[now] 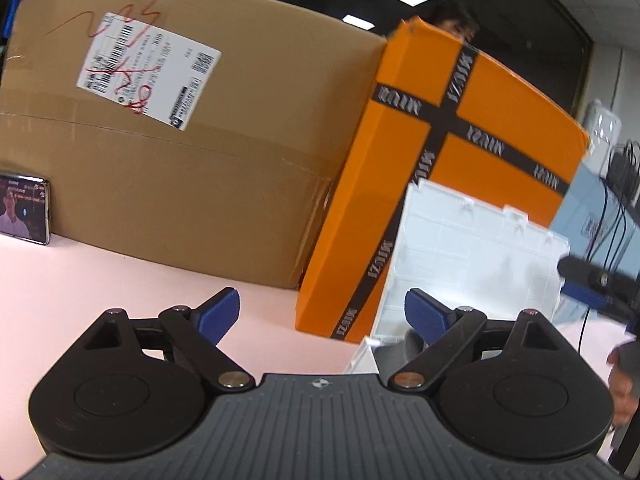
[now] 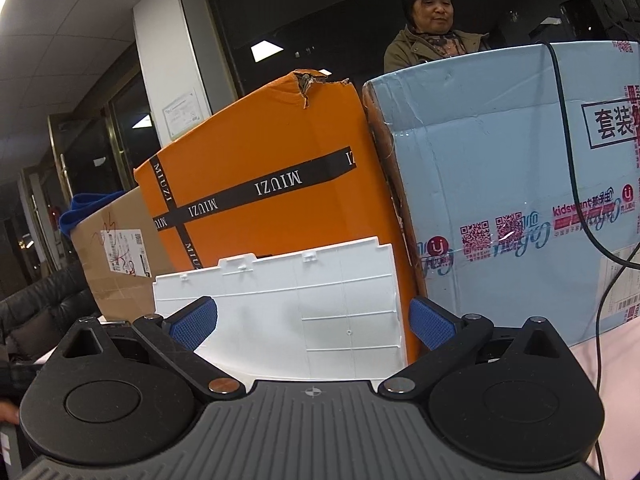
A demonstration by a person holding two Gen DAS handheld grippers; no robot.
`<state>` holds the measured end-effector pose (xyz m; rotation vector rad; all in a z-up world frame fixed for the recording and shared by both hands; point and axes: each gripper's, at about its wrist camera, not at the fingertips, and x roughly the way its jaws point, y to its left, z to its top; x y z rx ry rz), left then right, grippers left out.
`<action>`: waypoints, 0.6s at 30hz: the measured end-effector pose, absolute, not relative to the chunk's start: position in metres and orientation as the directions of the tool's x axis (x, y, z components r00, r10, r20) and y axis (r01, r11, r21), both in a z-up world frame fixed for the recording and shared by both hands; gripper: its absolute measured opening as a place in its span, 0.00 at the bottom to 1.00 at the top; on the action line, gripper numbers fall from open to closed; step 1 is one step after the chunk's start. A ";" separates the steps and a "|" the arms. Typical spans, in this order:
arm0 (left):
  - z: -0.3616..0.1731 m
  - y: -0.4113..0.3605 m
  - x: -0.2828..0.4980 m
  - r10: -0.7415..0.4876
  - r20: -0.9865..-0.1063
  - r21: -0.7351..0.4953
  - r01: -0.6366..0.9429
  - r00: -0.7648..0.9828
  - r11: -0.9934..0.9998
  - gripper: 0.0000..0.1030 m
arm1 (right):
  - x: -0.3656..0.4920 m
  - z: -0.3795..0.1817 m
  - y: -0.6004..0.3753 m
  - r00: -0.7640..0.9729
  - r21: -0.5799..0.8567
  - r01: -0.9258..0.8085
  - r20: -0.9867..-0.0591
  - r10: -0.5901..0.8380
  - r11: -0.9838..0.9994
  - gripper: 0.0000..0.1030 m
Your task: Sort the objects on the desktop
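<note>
**Me:** Pink tabletop [image 1: 100, 276] under me, boxes walled up along the back. The task's thing I can make out is the clear plastic organiser box [image 1: 472, 264], its gridded lid standing up. It sits ahead and to the right of my left tongs [image 1: 322, 312], and almost straight ahead of my right tongs [image 2: 314, 322].

**Other:** Which hand is nearer?

**Me:** The right one, I judge. From that side the lid [image 2: 288, 308] fills the gap between the pads and its long edge runs across my line of reach. From the left only a near corner of the box peeks in beside my right-hand pad.

**Other:** Holding anything?

**Me:** No. Both pairs of tongs stand wide, blue pads well apart, nothing between them. What lies in the compartments I cannot see, so how far the sorting stands I cannot tell.

**Other:** Any writing?

**Me:** Behind the organiser, an orange box [image 2: 272, 168] crossed with black ribbon reading "MIUZI". To its left, a brown carton [image 1: 168, 140] with a white shipping label [image 1: 148, 68] scrawled in red. To its right, a pale blue carton [image 2: 512, 168] with QR codes, "kidswant" and Chinese characters. A phone [image 1: 24, 208] leans at the far left, screen lit. A person [image 2: 432, 20] stands behind the boxes.
</note>
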<state>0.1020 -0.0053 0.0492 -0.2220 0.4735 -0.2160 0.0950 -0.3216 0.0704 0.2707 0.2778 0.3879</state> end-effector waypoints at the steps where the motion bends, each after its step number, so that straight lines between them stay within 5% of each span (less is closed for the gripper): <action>1: 0.046 -0.010 0.103 -0.255 -0.440 -0.237 0.162 0.861 0.958 0.86 | 0.096 0.071 -0.322 0.887 0.316 -0.336 -0.212 0.411 0.887 1.00; 9: 0.034 -0.023 0.109 -0.222 -0.494 -0.153 0.168 0.840 0.974 0.88 | 0.107 0.070 -0.323 0.873 0.348 -0.341 -0.228 0.432 0.873 1.00; 18: 0.048 0.001 0.101 -0.268 -0.414 -0.315 0.139 0.870 0.939 0.86 | 0.103 0.070 -0.326 0.869 0.367 -0.354 -0.211 0.447 0.860 1.00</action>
